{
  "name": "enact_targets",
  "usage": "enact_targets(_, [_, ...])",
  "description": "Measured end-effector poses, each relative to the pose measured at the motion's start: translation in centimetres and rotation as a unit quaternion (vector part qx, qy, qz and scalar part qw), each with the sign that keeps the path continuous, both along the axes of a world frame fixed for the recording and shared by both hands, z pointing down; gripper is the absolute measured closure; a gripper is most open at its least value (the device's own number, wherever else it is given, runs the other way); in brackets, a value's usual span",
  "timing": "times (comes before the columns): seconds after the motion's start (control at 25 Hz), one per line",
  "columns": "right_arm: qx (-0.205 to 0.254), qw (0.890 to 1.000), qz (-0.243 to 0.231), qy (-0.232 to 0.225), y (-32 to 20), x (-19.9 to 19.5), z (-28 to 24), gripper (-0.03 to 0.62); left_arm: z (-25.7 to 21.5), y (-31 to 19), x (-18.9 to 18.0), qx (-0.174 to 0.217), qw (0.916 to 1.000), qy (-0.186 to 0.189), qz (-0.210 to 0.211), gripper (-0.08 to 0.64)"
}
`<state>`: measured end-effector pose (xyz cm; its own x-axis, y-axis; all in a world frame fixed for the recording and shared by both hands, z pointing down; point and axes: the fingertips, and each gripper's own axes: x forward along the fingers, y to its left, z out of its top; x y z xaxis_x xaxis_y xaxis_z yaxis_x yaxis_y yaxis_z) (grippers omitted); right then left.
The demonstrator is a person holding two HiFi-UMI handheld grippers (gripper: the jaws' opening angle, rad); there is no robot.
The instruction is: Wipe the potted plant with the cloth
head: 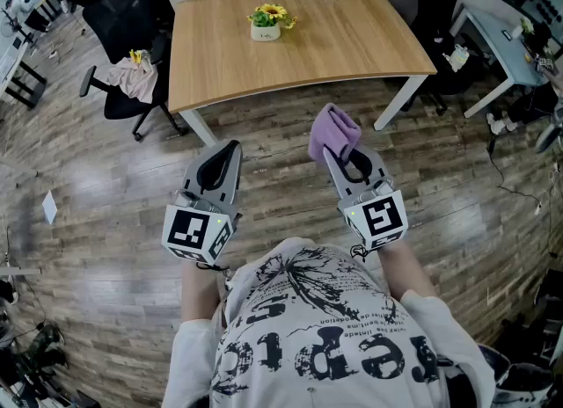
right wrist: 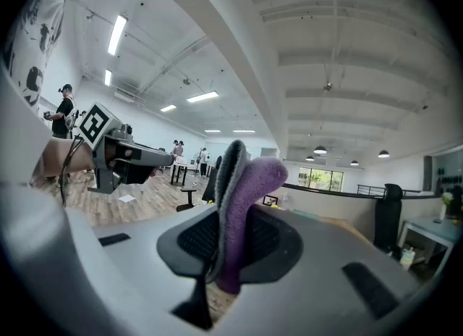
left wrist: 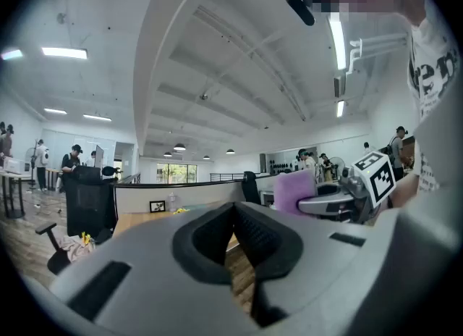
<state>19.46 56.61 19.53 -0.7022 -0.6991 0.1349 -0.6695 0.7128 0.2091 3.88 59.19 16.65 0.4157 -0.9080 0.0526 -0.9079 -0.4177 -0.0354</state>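
My right gripper is clamped on the folded purple cloth, which sticks out past the tips. My left gripper has its jaws together, empty. Potted plant stands on the wooden table ahead, well apart from both.

Bright, even ceiling-strip lighting; gripper views fisheye-warped with dark corners, nearest surfaces soft.

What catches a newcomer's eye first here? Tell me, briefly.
The purple cloth stands pinched in the right tool, low in the head view. Beyond it, a potted plant with yellow flowers sits toward the wooden table's far edge. The left tool is shut, empty.
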Motion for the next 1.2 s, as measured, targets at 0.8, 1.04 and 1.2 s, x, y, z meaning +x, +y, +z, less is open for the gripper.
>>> enact_targets(0.8, [-0.061,0.997,0.046,-0.003,-3.1,-3.7,3.7,0.525,3.8,-1.9,-6.0,-0.037,0.9990,0.024,-0.010,0.557])
enact_targets(1.04, [-0.076,0.996,0.040,0.007,-8.6,-4.1,5.4,0.523,5.2,-6.1,-7.2,-0.046,0.9978,0.030,-0.038,0.557])
enact_targets(1.2, [-0.075,0.997,0.017,0.009,-14.5,-4.4,6.1,0.523,5.9,-11.1,-7.6,-0.048,0.9961,0.037,-0.064,0.557])
